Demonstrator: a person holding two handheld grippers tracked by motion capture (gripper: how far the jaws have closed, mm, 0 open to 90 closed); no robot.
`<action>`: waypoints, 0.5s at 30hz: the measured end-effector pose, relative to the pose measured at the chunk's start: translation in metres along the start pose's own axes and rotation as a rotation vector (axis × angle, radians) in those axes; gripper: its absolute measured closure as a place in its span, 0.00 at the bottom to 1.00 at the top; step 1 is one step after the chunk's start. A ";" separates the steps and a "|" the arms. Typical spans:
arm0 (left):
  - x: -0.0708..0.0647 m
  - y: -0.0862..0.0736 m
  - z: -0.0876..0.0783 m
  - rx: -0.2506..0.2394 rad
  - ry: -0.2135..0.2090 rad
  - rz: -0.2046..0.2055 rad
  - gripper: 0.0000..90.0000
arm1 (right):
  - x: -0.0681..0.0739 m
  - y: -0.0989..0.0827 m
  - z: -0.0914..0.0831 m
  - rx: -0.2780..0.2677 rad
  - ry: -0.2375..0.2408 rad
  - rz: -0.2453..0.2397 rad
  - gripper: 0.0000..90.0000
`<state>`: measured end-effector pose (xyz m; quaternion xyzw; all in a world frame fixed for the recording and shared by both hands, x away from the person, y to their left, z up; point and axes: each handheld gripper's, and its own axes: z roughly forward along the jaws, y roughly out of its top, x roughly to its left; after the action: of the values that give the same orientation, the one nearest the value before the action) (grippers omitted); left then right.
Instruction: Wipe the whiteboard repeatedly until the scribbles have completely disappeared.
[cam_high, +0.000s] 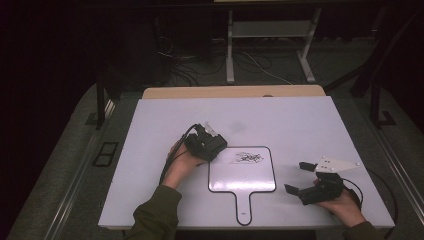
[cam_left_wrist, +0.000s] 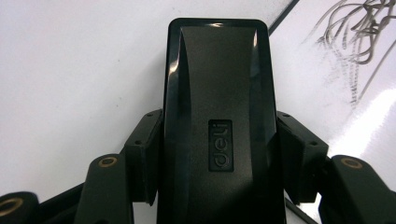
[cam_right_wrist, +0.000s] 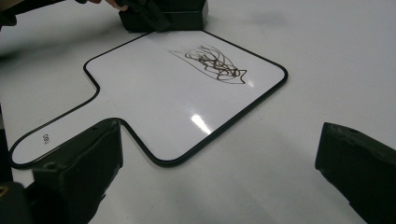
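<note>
A white desk (cam_high: 300, 120) fills the middle of the high view, its top smooth and faintly glossy, catching a soft glare from light overhead. A strip of pale wood (cam_high: 234, 92) edges its far side. Around it lies a grey floor (cam_high: 60, 165), dim at the sides. Beyond the desk a tangle of dark and white cables (cam_high: 200, 65) sprawls over the floor, beside the light grey legs of a metal frame (cam_high: 230, 50) with a crossbar between them. Dark posts (cam_high: 100, 100) stand at the left and right of the desk. The back of the room sinks into near blackness, its walls impossible to make out.
</note>
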<state>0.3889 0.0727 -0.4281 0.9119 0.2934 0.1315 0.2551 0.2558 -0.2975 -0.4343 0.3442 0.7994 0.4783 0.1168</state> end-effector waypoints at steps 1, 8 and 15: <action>-0.001 0.000 -0.001 0.004 -0.002 0.013 0.43 | 0.000 0.000 0.000 0.000 0.000 0.001 0.00; -0.010 0.002 -0.001 0.014 -0.029 0.045 0.43 | 0.000 0.000 0.001 0.002 0.000 -0.001 0.00; -0.002 0.003 0.001 0.011 0.014 0.030 0.44 | 0.000 0.000 0.001 0.004 0.001 -0.002 0.00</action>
<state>0.3889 0.0695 -0.4273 0.9166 0.2824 0.1401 0.2459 0.2563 -0.2963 -0.4347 0.3433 0.8007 0.4769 0.1163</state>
